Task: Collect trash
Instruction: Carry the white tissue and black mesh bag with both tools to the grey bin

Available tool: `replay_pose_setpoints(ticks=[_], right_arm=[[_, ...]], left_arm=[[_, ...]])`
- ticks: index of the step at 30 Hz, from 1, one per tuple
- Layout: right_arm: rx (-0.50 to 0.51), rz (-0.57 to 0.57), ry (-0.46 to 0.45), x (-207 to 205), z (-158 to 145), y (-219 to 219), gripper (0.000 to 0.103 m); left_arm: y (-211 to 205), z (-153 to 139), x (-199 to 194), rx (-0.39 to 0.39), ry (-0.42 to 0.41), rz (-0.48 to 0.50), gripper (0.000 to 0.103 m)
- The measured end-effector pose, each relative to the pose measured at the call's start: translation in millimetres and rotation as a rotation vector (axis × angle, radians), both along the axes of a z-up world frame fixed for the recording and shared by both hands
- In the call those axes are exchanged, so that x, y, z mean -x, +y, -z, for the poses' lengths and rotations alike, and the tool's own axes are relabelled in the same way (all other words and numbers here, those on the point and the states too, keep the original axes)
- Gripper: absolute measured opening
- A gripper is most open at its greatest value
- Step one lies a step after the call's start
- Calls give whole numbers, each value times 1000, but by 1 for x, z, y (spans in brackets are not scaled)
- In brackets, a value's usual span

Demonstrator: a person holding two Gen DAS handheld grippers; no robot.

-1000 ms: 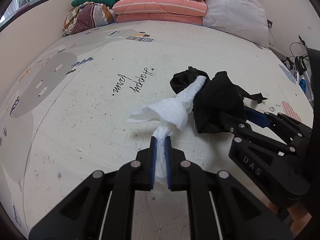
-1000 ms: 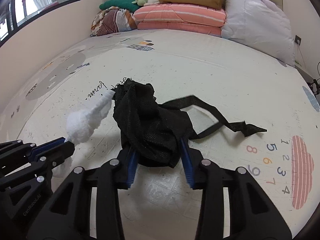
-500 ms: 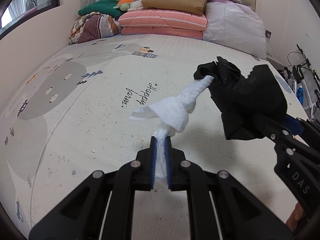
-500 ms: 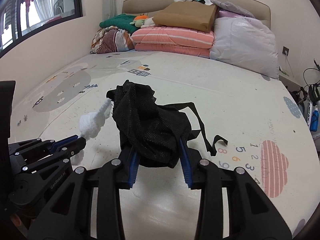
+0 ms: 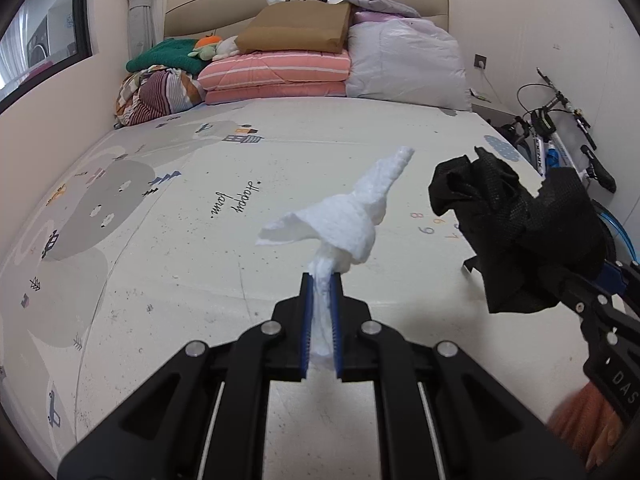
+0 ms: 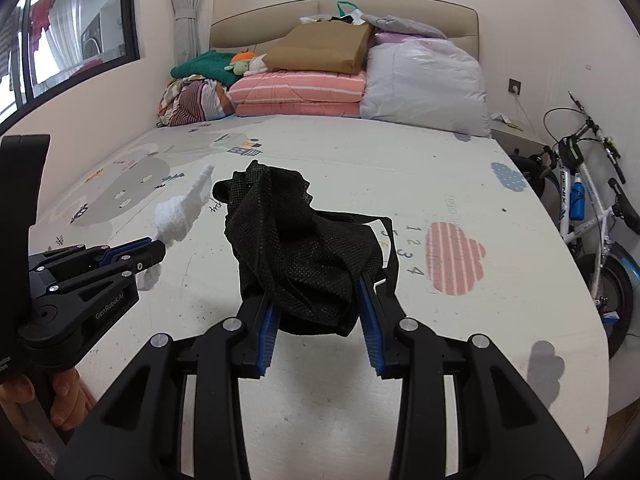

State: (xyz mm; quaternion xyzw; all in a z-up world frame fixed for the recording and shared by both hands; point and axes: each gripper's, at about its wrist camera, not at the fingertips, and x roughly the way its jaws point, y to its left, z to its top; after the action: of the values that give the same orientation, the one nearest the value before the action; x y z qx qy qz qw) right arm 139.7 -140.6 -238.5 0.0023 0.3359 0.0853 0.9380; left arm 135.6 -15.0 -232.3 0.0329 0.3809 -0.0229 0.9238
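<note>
a bedroom with a big bed [image 5: 320, 152] covered by a play mat with drawings, numbers and the words "happy town". at the far end sit folded blankets, pillows, a brown paper bag [image 5: 296, 28] and a small stuffed toy [image 5: 210, 49]. a bike [image 6: 588, 200] stands by the wall on the right.

the left claw [image 5: 320, 280] is pinched nearly shut on a white tissue [image 5: 340, 224]. the tissue sticks up out of the tips, twisted to a point, and is up off the bed. the right claw [image 6: 316, 292] is partly closed around a black mesh bag [image 6: 296, 248], which is scrunched up between its blue pads. the bag is held up off the bed too, with a strap hanging down at its right side. the two things are near each other but apart.

the step now looks like putting the tissue into the black bag. to do it well, the bag needs a clear open mouth, and right now it is bunched up, so i cannot tell where the opening is. the left claw should aim the pointed end of the tissue at the top of the bag, push it well in, and only then let go. if it lets go too soon, the light tissue may fall back on the bed.

count: one white tissue, one black bag, two claws, one bike, one brown paper bag. no other trash shows on the bed.
</note>
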Motion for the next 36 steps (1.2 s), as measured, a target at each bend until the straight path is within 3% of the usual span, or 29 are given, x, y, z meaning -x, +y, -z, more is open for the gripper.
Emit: replay_pose_setpoints(ticks=[8, 17, 28, 36], right_arm=[[-24, 129, -56, 63, -35, -71, 35], [-41, 328, -112, 126, -52, -164, 35], [-40, 629, -133, 211, -48, -302, 35], [-18, 820, -86, 250, -20, -404, 35]], left_arm=[[-51, -20, 38, -12, -25, 119, 9], [-142, -46, 66, -35, -76, 314, 9], [-297, -48, 87, -36, -78, 620, 9], [-416, -32, 100, -13, -40, 837, 9]])
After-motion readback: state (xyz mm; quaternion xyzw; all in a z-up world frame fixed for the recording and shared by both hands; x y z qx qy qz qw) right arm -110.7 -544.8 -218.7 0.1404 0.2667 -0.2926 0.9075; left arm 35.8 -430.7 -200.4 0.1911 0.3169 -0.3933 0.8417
